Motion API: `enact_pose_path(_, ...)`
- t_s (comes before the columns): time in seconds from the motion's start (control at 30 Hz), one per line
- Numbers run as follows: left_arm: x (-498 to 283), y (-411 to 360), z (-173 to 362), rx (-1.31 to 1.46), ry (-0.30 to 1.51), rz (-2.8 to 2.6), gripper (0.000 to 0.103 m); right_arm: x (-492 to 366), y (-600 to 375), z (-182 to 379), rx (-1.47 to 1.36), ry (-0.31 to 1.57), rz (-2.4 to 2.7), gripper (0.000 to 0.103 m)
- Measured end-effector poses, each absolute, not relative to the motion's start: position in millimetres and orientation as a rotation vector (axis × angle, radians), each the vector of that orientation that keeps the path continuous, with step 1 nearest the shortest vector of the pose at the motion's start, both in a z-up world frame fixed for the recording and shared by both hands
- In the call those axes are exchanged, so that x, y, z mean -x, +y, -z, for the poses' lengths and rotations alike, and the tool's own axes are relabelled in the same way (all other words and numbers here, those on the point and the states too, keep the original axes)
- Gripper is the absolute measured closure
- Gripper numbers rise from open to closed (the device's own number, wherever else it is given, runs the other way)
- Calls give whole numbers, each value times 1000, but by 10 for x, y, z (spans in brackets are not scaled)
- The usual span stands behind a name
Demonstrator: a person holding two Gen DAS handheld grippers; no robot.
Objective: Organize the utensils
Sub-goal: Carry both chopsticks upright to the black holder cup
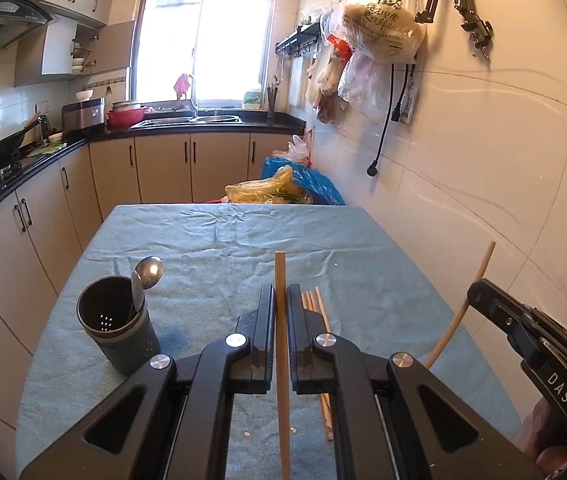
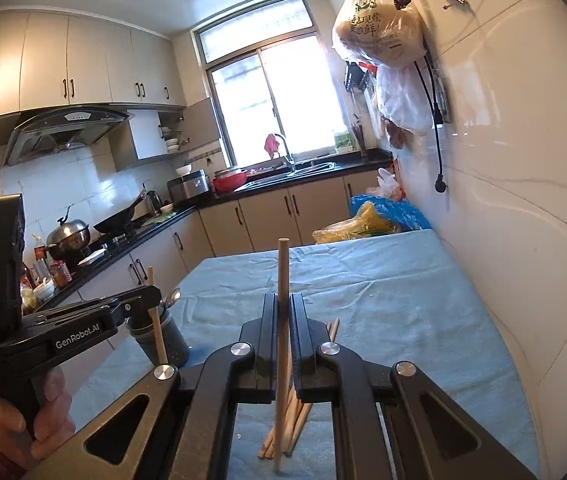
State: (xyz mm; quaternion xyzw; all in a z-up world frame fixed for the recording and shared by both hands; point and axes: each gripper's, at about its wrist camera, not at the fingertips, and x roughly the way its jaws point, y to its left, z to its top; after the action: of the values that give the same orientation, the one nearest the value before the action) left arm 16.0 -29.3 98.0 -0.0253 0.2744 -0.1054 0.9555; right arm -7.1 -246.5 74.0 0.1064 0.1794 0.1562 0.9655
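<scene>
My left gripper (image 1: 280, 294) is shut on a wooden chopstick (image 1: 281, 344) that stands nearly upright between its pads, above the table. My right gripper (image 2: 283, 304) is shut on a second wooden chopstick (image 2: 282, 320), also upright. Each gripper shows in the other's view: the right gripper (image 1: 479, 292) with its chopstick (image 1: 463, 308) at the right, the left gripper (image 2: 151, 294) with its chopstick (image 2: 157, 320) at the left. A dark utensil holder (image 1: 117, 328) with a metal spoon (image 1: 147, 274) in it stands on the left of the table. Several loose chopsticks (image 1: 319, 312) lie on the cloth below the grippers.
The table (image 1: 219, 240) wears a blue-green cloth and sits against a white tiled wall (image 1: 503, 160) on the right. Kitchen counters (image 1: 43, 160) run along the left and far side. Plastic bags (image 1: 291, 188) are piled past the table's far end. A person's hand (image 2: 43, 412) holds the left gripper.
</scene>
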Motion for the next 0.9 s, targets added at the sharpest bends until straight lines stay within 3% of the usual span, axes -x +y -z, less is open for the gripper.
enact_pose_path(0.5,-116,-220,-1068,51,538,203,98,48,-2431,-796,-222,367,-362,97)
enact_pose_path(0.9,-55,74,-1456,44,472,176,98,-63,-2220,-1106,-196,328,-438,97)
